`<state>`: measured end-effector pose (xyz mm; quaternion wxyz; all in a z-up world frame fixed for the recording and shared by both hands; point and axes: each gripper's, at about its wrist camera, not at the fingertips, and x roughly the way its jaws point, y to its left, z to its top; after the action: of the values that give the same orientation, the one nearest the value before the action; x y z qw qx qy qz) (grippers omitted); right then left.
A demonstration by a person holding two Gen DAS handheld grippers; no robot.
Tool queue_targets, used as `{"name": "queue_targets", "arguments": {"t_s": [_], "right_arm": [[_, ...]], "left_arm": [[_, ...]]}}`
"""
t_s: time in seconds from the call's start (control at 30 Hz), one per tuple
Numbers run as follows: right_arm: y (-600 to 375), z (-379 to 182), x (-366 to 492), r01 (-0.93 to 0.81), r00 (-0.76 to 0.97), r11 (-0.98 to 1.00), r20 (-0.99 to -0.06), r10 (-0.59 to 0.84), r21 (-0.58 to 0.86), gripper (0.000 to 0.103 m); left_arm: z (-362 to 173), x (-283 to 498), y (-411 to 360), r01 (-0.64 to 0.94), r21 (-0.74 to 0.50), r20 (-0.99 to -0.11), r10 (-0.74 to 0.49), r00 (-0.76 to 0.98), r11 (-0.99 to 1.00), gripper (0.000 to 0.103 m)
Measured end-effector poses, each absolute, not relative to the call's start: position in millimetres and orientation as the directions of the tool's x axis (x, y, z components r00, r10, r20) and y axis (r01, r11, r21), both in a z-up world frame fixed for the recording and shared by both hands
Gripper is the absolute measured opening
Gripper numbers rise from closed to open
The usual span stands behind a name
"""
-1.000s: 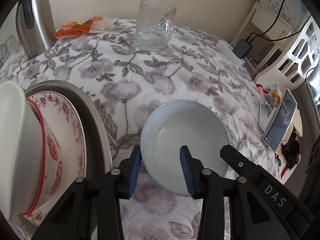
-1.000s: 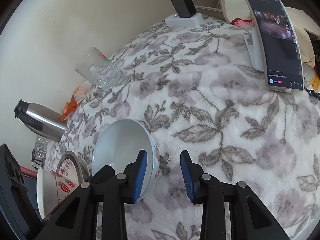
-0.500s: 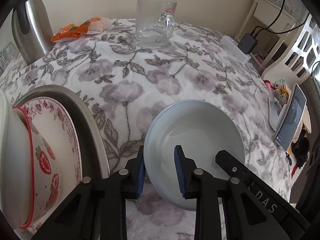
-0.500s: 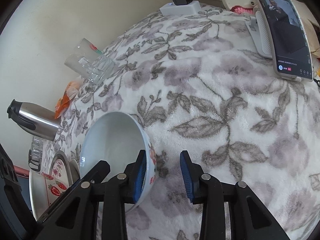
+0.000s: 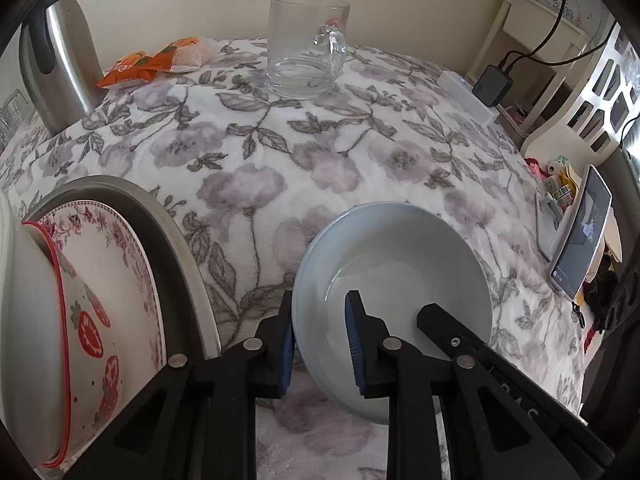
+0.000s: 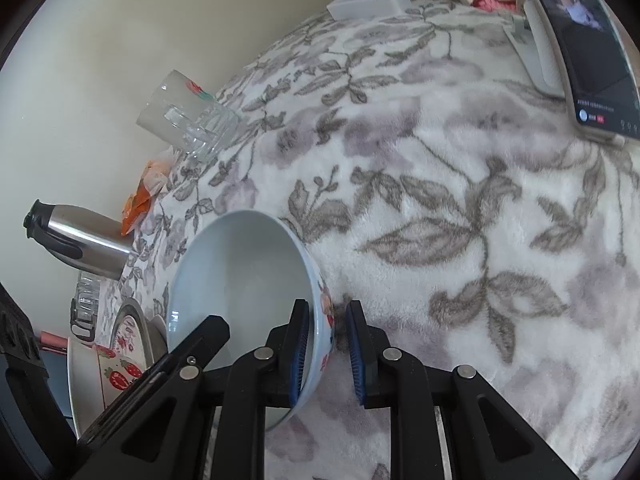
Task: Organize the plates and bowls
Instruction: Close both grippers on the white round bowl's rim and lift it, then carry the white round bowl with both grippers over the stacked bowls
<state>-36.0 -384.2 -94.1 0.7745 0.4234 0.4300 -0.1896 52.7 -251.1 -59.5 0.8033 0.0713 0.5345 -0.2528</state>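
Note:
A pale blue bowl (image 5: 400, 264) with a flowered outside (image 6: 326, 312) sits on the floral cloth. My left gripper (image 5: 319, 296) straddles its left rim. The outer pad touches the rim, and a gap shows at the inner pad as the jaws are closing. My right gripper (image 6: 327, 305) straddles the opposite rim, with one pad inside and one just clear of the outer wall, and its jaws are also closing. To the left, a grey metal dish (image 5: 176, 232) holds a floral plate (image 5: 116, 264), a strawberry bowl (image 5: 88, 332) and a white bowl (image 5: 24, 320).
At the back stand a glass mug (image 5: 304, 60), a steel kettle (image 5: 60, 60) and orange snack packets (image 5: 156, 60). A phone on a stand (image 5: 580, 240) is at the right edge, with a white power strip (image 5: 468, 96) behind it.
Both pairs of jaws have narrowed around the blue bowl's rim. The right gripper has sunk slightly toward the bowl. The bowl has stayed in place.

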Motion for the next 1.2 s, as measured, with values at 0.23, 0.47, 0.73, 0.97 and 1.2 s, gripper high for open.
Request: {"name": "queue_targets", "arguments": {"t_s": [0.23,0.47,0.73,0.97,1.2], "right_arm": [[-382,-93,-35,0.647,0.569,0.569,-0.818,0.081,0.507,0.015],[-381,-92,-36,0.646,0.566,0.567,-0.819,0.091,0.51,0.015],[-381,-88,-42,0.645,0.565,0.575,-0.821,0.084,0.503,0.015],[-379,-79,-43,0.637,0.577,0.584,-0.814,0.073,0.504,0.016],[-375,-54,-47,0.62,0.609,0.599,-0.792,0.039,0.506,0.016]], "left_arm": [[-60,52,-251,0.486,-0.154,-0.894,-0.331,0.302,0.86,0.023],[-58,52,-252,0.492,-0.159,-0.893,-0.338,0.299,0.856,0.023],[-53,50,-252,0.498,-0.185,-0.884,-0.365,0.293,0.847,0.023],[-44,51,-247,0.49,-0.22,-0.872,-0.395,0.289,0.843,0.023],[-23,49,-243,0.497,-0.249,-0.845,-0.438,0.308,0.831,0.023]]}}
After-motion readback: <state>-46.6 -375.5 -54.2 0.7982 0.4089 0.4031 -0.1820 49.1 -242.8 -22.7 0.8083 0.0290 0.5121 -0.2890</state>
